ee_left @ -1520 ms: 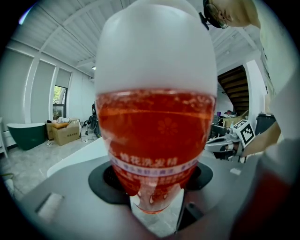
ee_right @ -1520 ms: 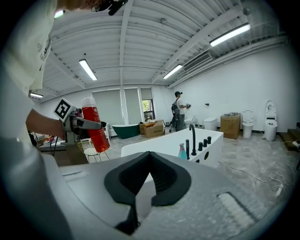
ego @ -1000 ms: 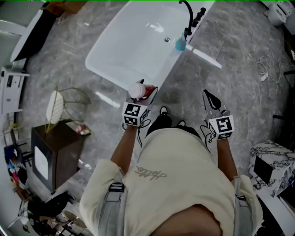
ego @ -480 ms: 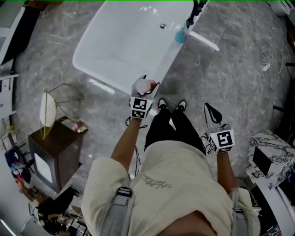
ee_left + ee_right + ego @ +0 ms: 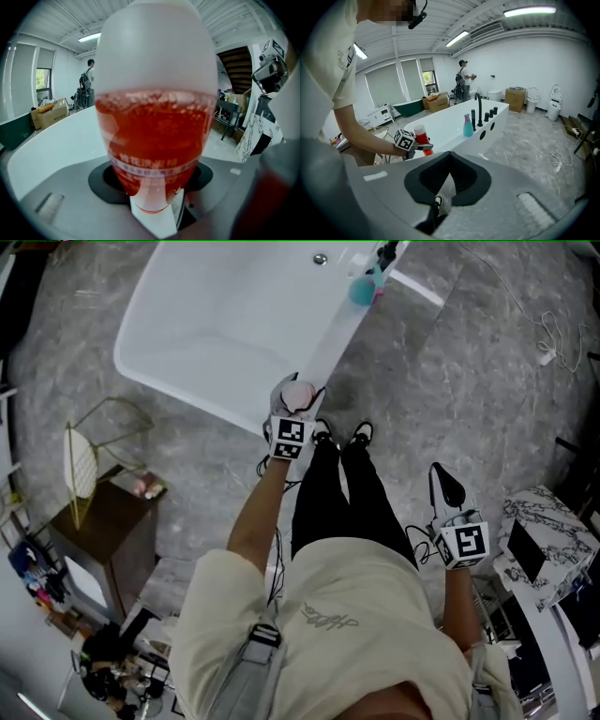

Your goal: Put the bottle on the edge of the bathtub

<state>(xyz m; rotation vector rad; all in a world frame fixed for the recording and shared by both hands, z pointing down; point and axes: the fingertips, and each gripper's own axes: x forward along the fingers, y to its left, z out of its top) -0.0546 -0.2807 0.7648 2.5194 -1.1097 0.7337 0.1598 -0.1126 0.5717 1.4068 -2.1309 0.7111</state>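
A clear bottle [image 5: 296, 395] of red liquid with a white top is clamped in my left gripper [image 5: 298, 390], right at the near rim of the white bathtub [image 5: 323, 329]. In the left gripper view the bottle [image 5: 154, 140] fills the frame, with the left gripper [image 5: 154, 197] shut on its lower part. From the right gripper view the bottle [image 5: 421, 137] hangs beside the bathtub's [image 5: 440, 123] near end. My right gripper [image 5: 441, 479] hangs at the person's right side, far from the tub, its jaws together and holding nothing. In its own view the right gripper [image 5: 443, 197] points down over the floor.
A teal bottle [image 5: 362, 289] and a black faucet [image 5: 386, 253] stand on the tub's far rim. The person's shoes [image 5: 342, 435] are close to the tub. A dark side table [image 5: 103, 531] and a gold wire frame [image 5: 84, 451] stand left, a marbled block [image 5: 544, 531] right.
The left gripper has carried the bottle forward and down to the tub's near rim. The right gripper has sunk lower at the person's side. The person has bent forward.
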